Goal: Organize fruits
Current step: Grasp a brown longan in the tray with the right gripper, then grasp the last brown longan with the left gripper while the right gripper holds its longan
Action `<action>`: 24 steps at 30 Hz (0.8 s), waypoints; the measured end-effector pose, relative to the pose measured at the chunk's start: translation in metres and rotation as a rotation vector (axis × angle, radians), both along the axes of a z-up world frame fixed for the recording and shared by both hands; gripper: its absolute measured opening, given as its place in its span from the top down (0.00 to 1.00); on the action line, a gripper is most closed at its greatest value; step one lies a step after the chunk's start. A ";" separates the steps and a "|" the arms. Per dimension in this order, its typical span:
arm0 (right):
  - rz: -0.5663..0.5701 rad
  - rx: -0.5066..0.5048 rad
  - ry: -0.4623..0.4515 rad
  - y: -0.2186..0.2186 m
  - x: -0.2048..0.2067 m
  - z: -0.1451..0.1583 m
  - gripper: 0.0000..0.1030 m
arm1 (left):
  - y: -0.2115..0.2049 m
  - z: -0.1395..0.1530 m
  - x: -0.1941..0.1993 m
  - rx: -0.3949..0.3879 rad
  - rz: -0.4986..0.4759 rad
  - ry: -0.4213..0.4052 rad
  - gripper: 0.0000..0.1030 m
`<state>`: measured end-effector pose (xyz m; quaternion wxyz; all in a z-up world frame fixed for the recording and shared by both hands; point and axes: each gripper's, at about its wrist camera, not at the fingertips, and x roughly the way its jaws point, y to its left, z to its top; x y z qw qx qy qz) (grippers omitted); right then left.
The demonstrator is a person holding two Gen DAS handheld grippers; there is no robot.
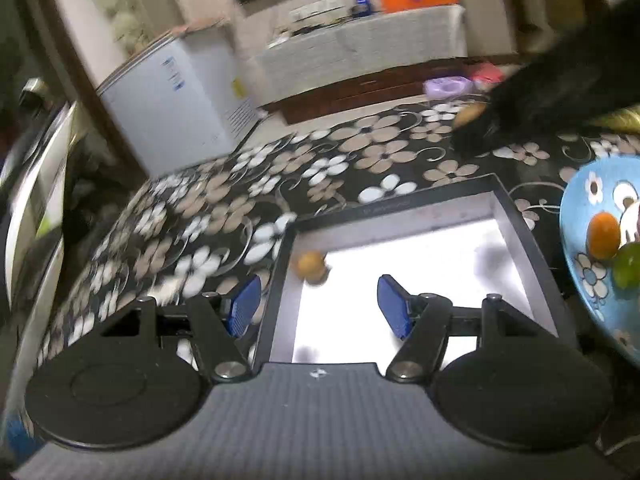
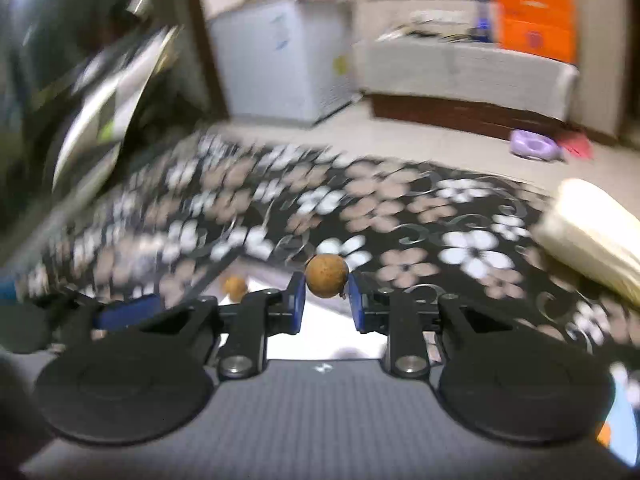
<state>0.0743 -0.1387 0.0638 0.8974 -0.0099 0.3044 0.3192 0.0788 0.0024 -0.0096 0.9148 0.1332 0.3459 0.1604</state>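
Clamping a longan (image 2: 327,276) in your right gripper (image 2: 327,300), you have one longan (image 1: 311,266) already lying in the box (image 1: 520,220) ahead of your unclenched, empty left gripper (image 1: 320,306); the blue plate's (image 1: 576,216) orange and green fruits remain.

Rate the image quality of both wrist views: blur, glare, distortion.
Left wrist view: box floor glares blown-out white, left tablecloth edge smeared, fisheye bends the room. Right wrist view: heavy motion blur across the background, yet the brown fruit in the right gripper stays sharp.
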 end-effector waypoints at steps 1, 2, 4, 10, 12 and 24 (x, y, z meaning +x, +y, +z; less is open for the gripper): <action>-0.028 0.047 0.005 -0.012 -0.002 0.004 0.75 | 0.002 0.000 0.005 -0.004 0.003 0.000 0.34; -0.042 0.076 0.008 -0.019 -0.004 0.005 0.75 | 0.004 0.000 0.010 -0.009 -0.004 0.008 0.34; -0.048 0.105 0.001 -0.026 -0.008 0.009 0.75 | 0.007 0.001 0.018 -0.023 -0.034 0.012 0.34; 0.005 0.111 -0.016 -0.022 -0.017 0.012 0.75 | 0.015 -0.011 0.045 -0.027 -0.092 0.050 0.34; 0.013 0.111 -0.017 -0.021 -0.019 0.014 0.75 | 0.021 -0.016 0.052 -0.044 -0.084 0.075 0.34; -0.022 0.150 -0.032 -0.031 -0.021 0.019 0.75 | -0.005 -0.002 0.009 -0.097 -0.198 0.005 0.32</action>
